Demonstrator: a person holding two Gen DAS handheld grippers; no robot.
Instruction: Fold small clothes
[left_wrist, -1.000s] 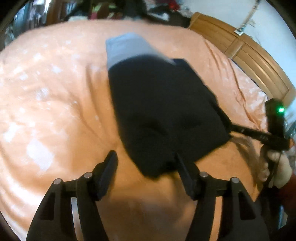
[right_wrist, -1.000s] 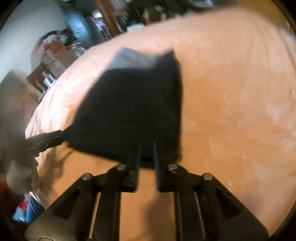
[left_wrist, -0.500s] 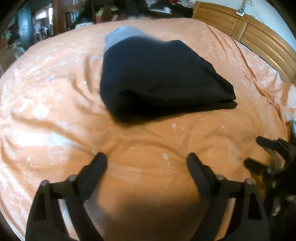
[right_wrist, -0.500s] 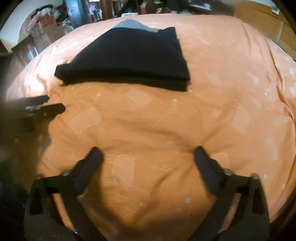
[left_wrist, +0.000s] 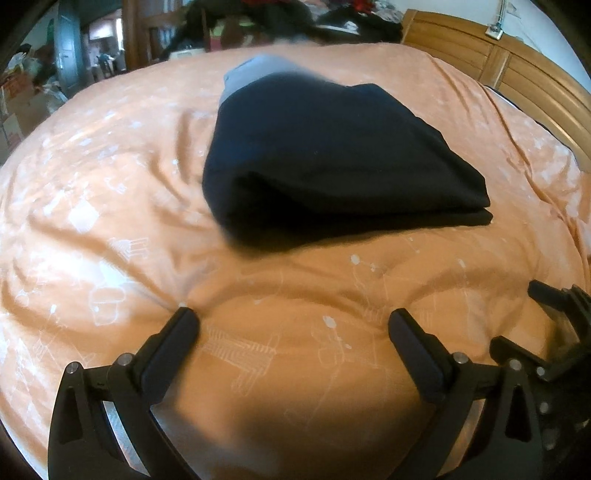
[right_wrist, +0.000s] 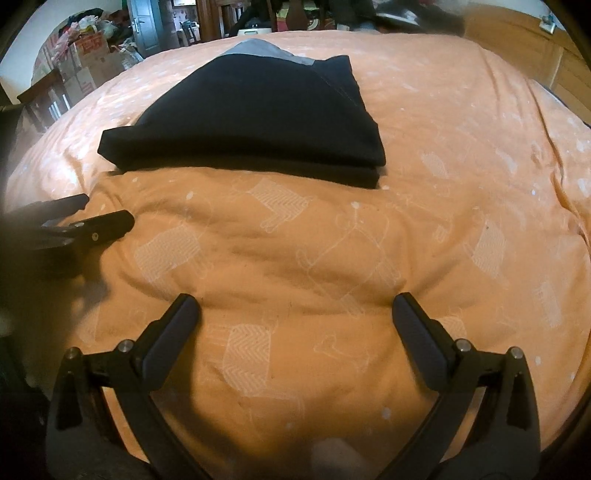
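A bed (left_wrist: 110, 206) covered by an orange quilt (right_wrist: 443, 155) with a pale white pattern carries everything; the fabric is creased and puffy. A folded dark garment (left_wrist: 332, 162) with a grey band at its far end lies flat on the quilt, toward the far side. A wooden headboard (left_wrist: 524, 70) borders the bed.

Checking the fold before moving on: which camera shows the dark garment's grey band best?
The right wrist view: the grey band on the dark garment is sharp there. The left wrist view shows it blurred.
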